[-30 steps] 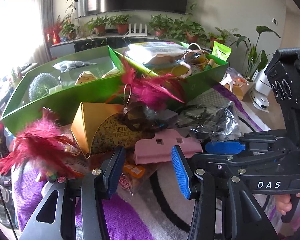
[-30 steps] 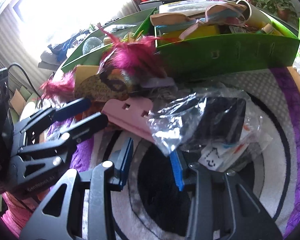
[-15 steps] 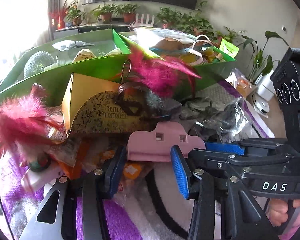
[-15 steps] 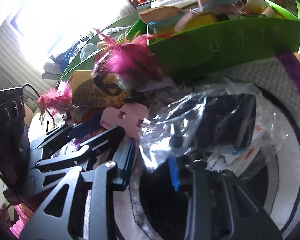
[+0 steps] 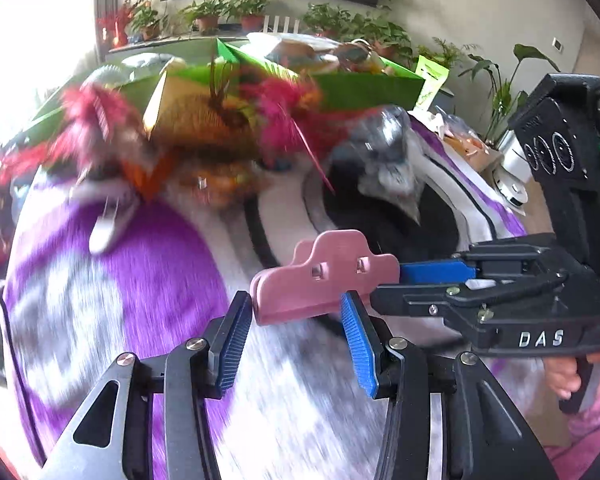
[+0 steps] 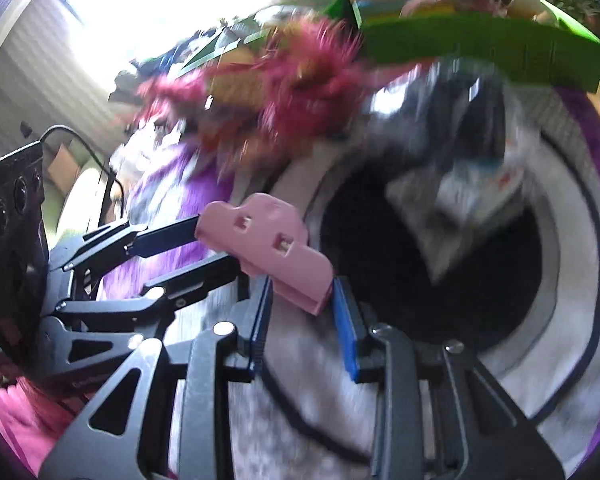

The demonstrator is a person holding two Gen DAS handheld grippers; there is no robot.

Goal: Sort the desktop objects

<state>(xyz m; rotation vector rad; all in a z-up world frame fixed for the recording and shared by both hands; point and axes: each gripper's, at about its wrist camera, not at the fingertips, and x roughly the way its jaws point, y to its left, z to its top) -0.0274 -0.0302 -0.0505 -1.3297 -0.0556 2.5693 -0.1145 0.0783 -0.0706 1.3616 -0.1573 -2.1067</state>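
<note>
A pink plastic clip (image 5: 324, 280) hangs above the purple and white cloth (image 5: 140, 272), clear of the pile. My left gripper (image 5: 294, 320) is shut on its left end, blue pads against its sides. My right gripper (image 5: 388, 284) comes in from the right and pinches the other end. In the right wrist view the clip (image 6: 268, 240) slants down into my right gripper (image 6: 300, 308); its jaws are opening slightly, but both pads still touch the clip. My left gripper (image 6: 218, 246) clamps the upper end.
Behind lies a blurred pile: magenta feathers (image 5: 284, 120), a gold box (image 5: 188, 116) and a clear bag with a dark item (image 5: 384, 152). Two filled green trays (image 5: 364, 88) stand beyond. Potted plants (image 5: 496, 92) line the wall. A hand (image 5: 564, 376) holds the right gripper.
The pink clip has left the pile and come toward the cameras, now held at both ends. The right gripper shifted from the plastic bag onto the clip. Both grippers drew back.
</note>
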